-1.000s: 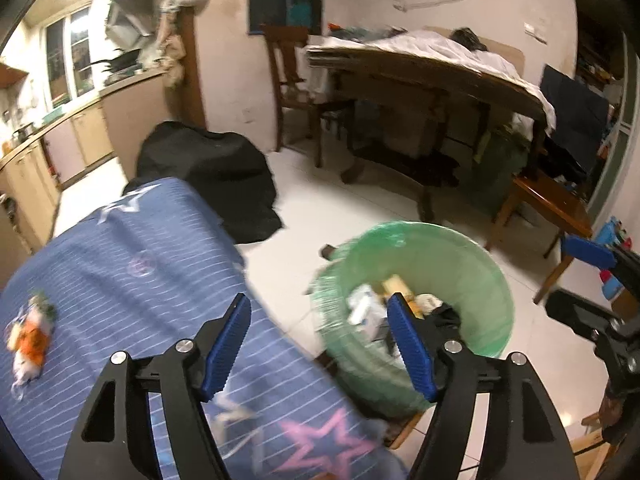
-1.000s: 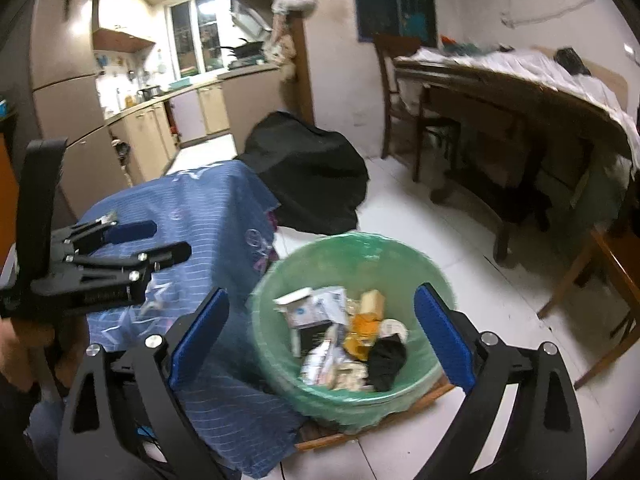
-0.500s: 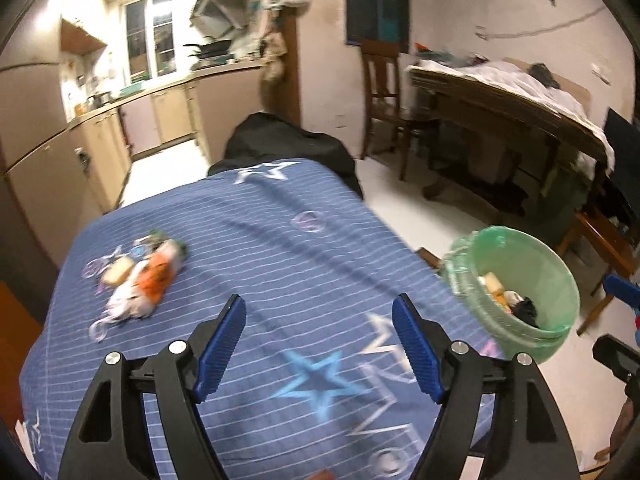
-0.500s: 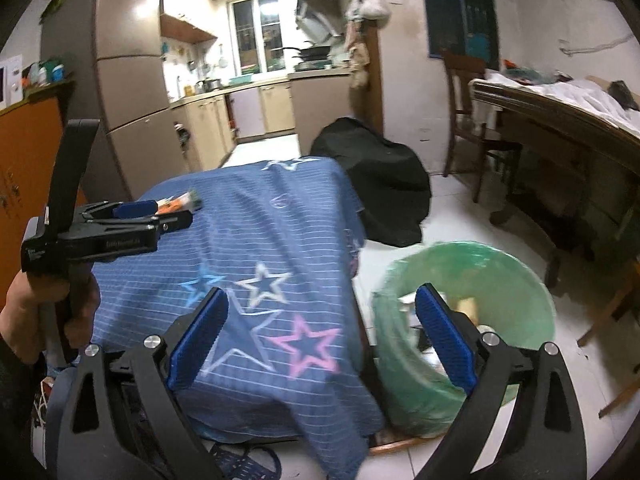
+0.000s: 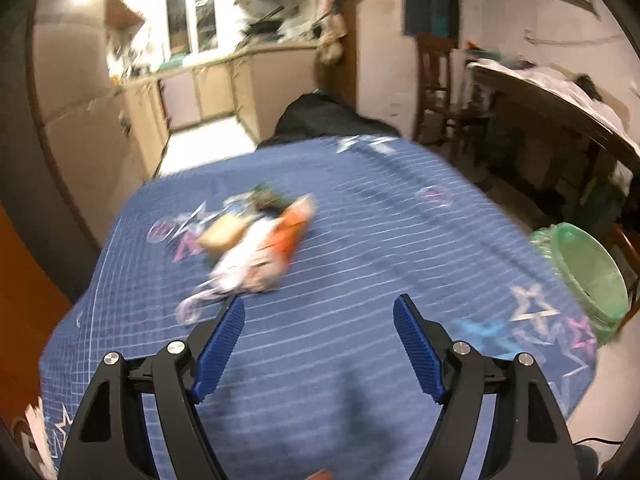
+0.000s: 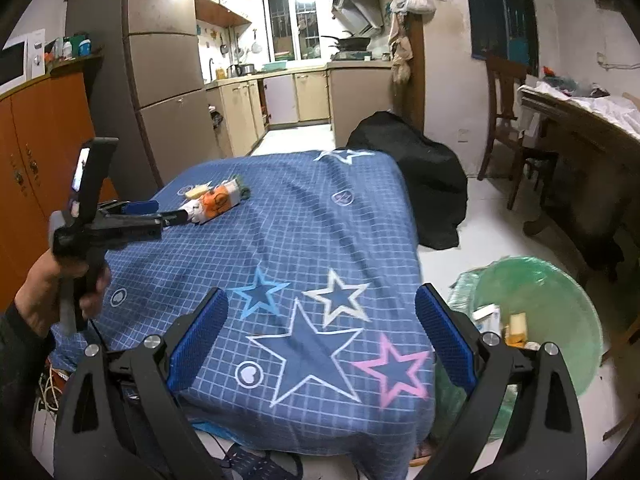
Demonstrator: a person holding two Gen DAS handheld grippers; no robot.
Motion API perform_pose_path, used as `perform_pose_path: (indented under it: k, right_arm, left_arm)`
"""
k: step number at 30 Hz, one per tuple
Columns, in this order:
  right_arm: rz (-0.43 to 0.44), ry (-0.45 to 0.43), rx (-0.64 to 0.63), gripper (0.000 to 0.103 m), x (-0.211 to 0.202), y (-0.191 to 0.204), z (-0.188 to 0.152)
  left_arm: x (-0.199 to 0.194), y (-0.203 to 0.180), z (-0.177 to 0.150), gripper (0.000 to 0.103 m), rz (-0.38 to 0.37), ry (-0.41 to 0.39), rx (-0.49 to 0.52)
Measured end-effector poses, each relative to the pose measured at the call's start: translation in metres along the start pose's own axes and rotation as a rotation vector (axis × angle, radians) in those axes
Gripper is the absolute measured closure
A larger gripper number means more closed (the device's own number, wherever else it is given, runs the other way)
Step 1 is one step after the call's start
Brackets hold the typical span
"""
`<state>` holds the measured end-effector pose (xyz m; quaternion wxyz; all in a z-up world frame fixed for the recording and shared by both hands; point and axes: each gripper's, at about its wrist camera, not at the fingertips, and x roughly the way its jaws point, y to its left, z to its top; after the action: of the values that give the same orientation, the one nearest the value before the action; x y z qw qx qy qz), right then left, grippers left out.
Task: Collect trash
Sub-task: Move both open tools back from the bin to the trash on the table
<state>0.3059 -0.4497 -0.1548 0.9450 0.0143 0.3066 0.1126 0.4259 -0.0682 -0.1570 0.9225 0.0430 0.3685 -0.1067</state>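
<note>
The left gripper (image 5: 319, 322) hangs wide open and empty over the blue star-patterned tablecloth (image 5: 360, 248), just short of a blurred heap of trash (image 5: 260, 246). The right gripper (image 6: 322, 320), also spread wide and empty, sits near the table's near edge. A green-lined bin (image 6: 560, 300) stands on the floor beside the table, with a black bag (image 6: 424, 184) beyond it.

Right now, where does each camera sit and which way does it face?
Left wrist: on the open left gripper, low over the blue tablecloth, facing the trash pile; only its own fingers show.
Right wrist: on the open right gripper, at the table's near end, facing the kitchen; the left gripper and left hand show.
Both share the pile, tablecloth and green bin.
</note>
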Motion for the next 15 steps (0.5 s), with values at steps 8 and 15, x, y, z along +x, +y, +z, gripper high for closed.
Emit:
perform_pose_path:
  k: [8,15]
  right_arm:
    - [0.038,0.076,0.023,0.012,0.038,0.006,-0.014]
    - [0.048,0.099,0.036,0.012,0.054,0.006,-0.016]
  left_arm:
    - [0.035,0.076,0.013,0.027,-0.040,0.032,-0.084]
    - [0.069,0.023,0.054,0.041,-0.088,0.039,0.108]
